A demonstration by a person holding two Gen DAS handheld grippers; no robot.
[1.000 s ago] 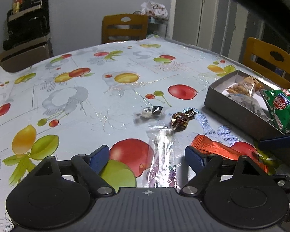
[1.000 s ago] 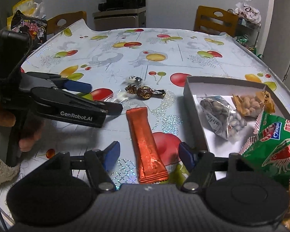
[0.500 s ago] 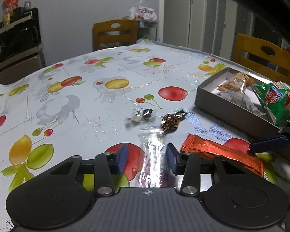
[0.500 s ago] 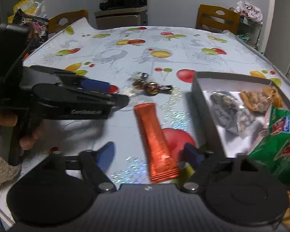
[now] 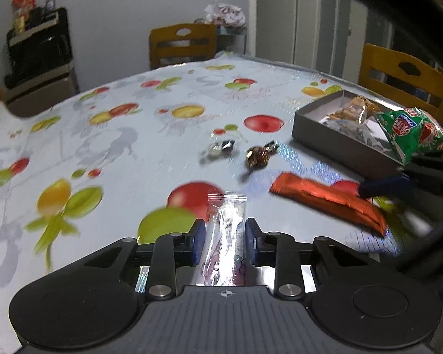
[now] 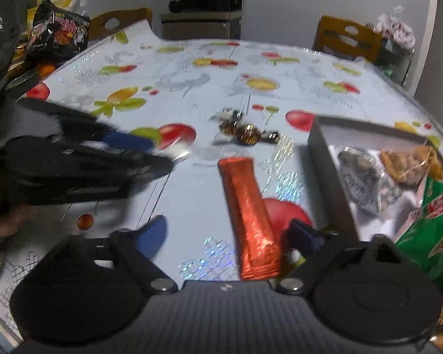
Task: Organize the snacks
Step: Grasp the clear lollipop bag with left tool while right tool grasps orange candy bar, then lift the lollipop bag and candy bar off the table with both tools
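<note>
Left wrist view: my left tongs [image 5: 225, 243] have just been closing, and their blue pads now pinch a clear-wrapped stick snack [image 5: 226, 236] from both sides; its far end pokes out toward 12 o'clock over the fruit-print tablecloth [image 5: 118, 135].
Right wrist view: my right tongs [image 6: 226, 231] have just been narrowing, yet the jaws stand spread; the orange stick packet [image 6: 249, 221] lies flat between them, close against the right-hand pad, though blur keeps me from telling whether they touch.
Loose sweets: a brown-and-gold wrapped candy [image 5: 258, 155] and a black-and-white wrapped candy [image 5: 220, 149] lie side by side on the cloth at 12 o'clock from my left tongs.
Box: the grey cardboard box [image 6: 330, 159] sits at 2 o'clock from my right tongs and holds a clear bag of seeds [image 6: 363, 177] and a bag of peanuts [image 6: 407, 162].
Green bag: the green shrimp-chip bag [image 6: 431, 221] leans over the box's near corner, at 3 o'clock.
Table edge: a black noodle packet [image 6: 57, 32] stands at 10 o'clock, well apart from everything else.
My hand: part of it [image 6: 6, 218] shows at 9 o'clock, gripping the left tool's handle.
</note>
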